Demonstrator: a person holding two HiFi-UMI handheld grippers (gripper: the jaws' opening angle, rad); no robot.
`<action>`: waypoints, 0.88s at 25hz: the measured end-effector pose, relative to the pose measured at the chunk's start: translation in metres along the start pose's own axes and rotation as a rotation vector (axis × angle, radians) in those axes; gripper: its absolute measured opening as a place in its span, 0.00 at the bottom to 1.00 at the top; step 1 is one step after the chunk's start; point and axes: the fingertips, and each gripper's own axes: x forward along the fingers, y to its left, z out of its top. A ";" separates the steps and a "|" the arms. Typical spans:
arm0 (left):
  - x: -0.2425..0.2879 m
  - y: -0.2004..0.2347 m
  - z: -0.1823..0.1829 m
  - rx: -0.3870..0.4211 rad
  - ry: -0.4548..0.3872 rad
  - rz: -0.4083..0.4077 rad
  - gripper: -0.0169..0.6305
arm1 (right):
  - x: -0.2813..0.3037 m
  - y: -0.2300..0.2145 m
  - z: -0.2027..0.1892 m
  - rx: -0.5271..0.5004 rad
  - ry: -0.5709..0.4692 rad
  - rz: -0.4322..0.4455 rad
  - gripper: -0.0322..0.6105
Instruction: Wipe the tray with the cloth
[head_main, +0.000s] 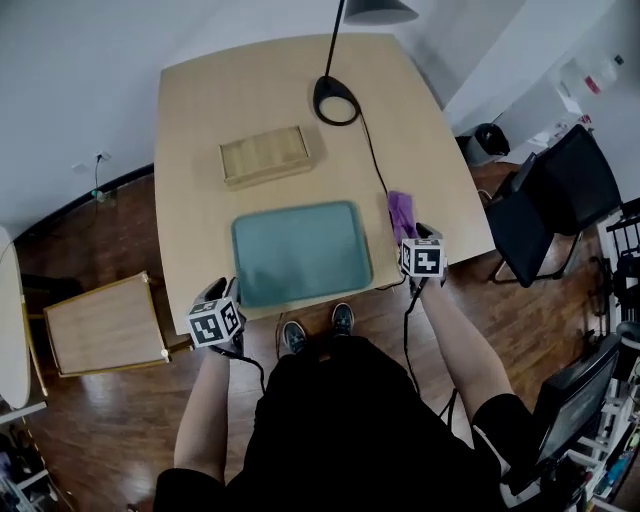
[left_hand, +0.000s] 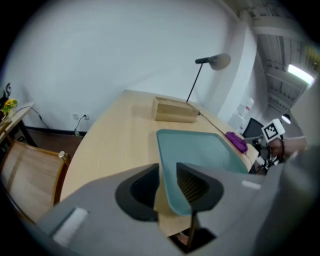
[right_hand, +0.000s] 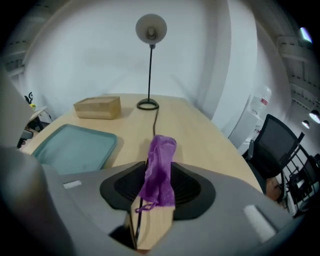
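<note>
Table (head_main: 200, 110), pale wood, seen from above by a standing person who holds both tools at its near edge. Teal tray (head_main: 300, 255): it lies flat and bare near that edge, between the two grippers. A shallow wooden box (head_main: 265, 154) sits just behind the tray, and a lamp base (head_main: 336, 100) stands farther back, its cord running forward past the tray's right side.

Left gripper (left_hand: 168, 172): jaws apart and holding nothing. It points down toward the tray's near left corner, which shows through the gap between the jaws without being pinched.

Right gripper (right_hand: 159, 187): jaws likewise apart. It is lined up on the cloth (right_hand: 160, 165), a small purple rag. The rag lies bunched on the table just right of the tray and runs lengthwise along the gap, but the pads are not pressing on it.

Step in hand, by judgement: the approach, before any wiping. The cloth is not yet picked up and the tray is untouched. The next move calls for lowering the right jaws around the rag's near end and closing firmly, while the left jaws pinch the tray's rim to steady it.
</note>
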 end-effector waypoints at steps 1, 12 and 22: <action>0.005 0.001 -0.003 0.000 0.031 0.005 0.25 | 0.015 -0.003 0.000 -0.011 0.036 0.000 0.31; 0.045 -0.015 -0.056 0.064 0.246 -0.005 0.21 | 0.042 -0.021 0.008 0.082 0.043 0.067 0.22; 0.040 -0.043 -0.067 0.089 0.262 0.004 0.19 | 0.042 0.099 0.054 -0.005 -0.014 0.377 0.22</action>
